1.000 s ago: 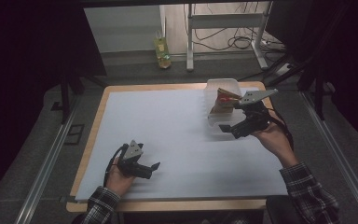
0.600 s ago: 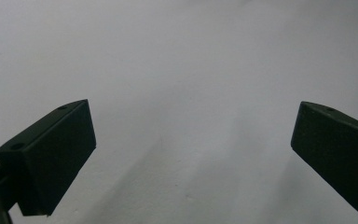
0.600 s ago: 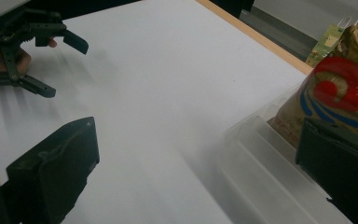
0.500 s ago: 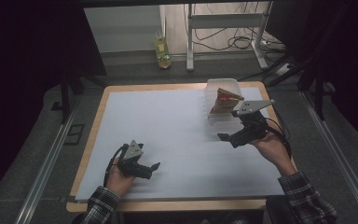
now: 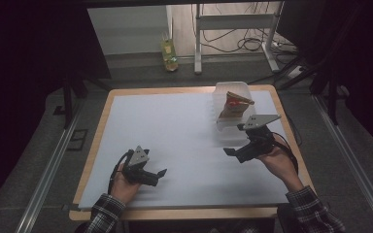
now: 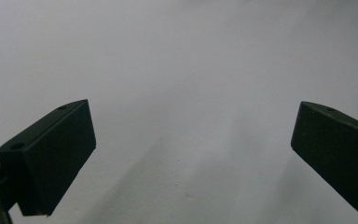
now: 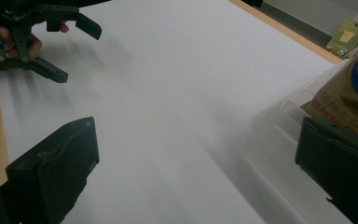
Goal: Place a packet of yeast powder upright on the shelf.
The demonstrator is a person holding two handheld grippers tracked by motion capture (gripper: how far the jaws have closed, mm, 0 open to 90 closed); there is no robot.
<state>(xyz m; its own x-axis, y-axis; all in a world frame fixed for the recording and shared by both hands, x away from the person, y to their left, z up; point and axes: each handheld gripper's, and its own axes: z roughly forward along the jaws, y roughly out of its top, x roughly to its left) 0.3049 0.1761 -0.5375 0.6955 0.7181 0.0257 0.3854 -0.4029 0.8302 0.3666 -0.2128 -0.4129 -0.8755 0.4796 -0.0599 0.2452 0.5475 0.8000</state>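
Snack packet point(image 5: 234, 105) stands tilted inside the clear plastic bin point(image 5: 222, 92), its top rising above the bin's rim. The bin sits on the white sheet point(image 5: 175, 131) covering the wooden table point(image 5: 93, 145), at the far right part of the sheet. No other contents can be made out in the bin.

Left gripper point(image 5: 156, 175) rests low on the sheet, well apart from the bin, toward the near left. Its jaws stand wide apart with nothing between them. The left gripper view confirms this: bare white sheet lies between the two black jaws.

Right gripper point(image 5: 232, 152) is held just beside the bin, on its near side. Its jaws also stand wide apart and hold nothing. It does not touch the bin or the packet in the high view.

The right gripper view shows detail that the high view lacks: the ribbed translucent wall of the bin point(image 7: 279, 126) and the printed face of the packet point(image 7: 349, 93) sit close to the right-hand jaw. It also shows the left gripper point(image 7: 70, 46) farther off across the sheet. The high view alone shows a green packet point(image 5: 169, 50) on the floor beyond the bin.
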